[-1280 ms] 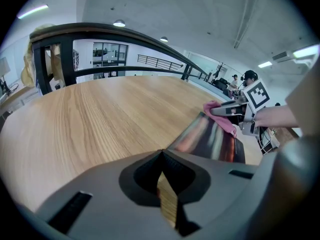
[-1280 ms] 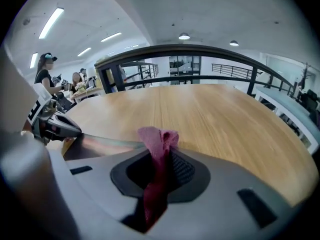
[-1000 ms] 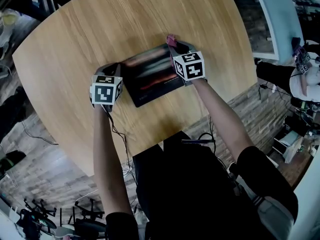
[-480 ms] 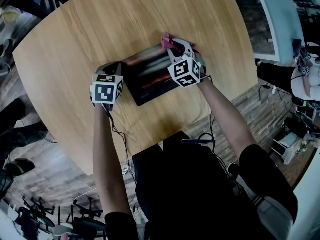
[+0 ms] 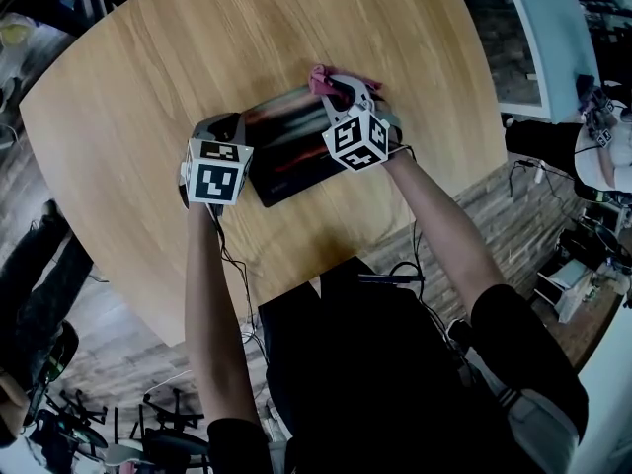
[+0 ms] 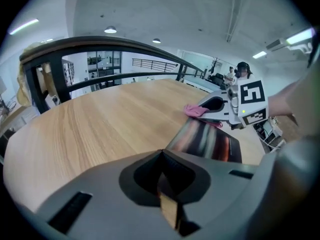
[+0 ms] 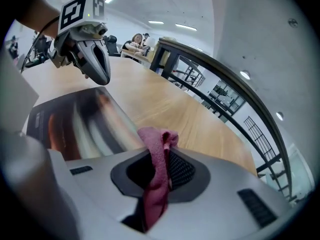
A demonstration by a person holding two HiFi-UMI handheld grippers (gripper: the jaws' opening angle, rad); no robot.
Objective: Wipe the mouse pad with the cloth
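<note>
We judge the wipe under way: our right tongs (image 5: 345,91) are clamped on the pink cloth (image 7: 158,159) at the far edge of the mouse pad (image 5: 291,151) on the desk (image 5: 197,47). Next, the cloth needs dragging flat across the pad. Only the left gripper view shows the left tongs (image 6: 167,194) closed and empty, by the pad's left edge.
</note>
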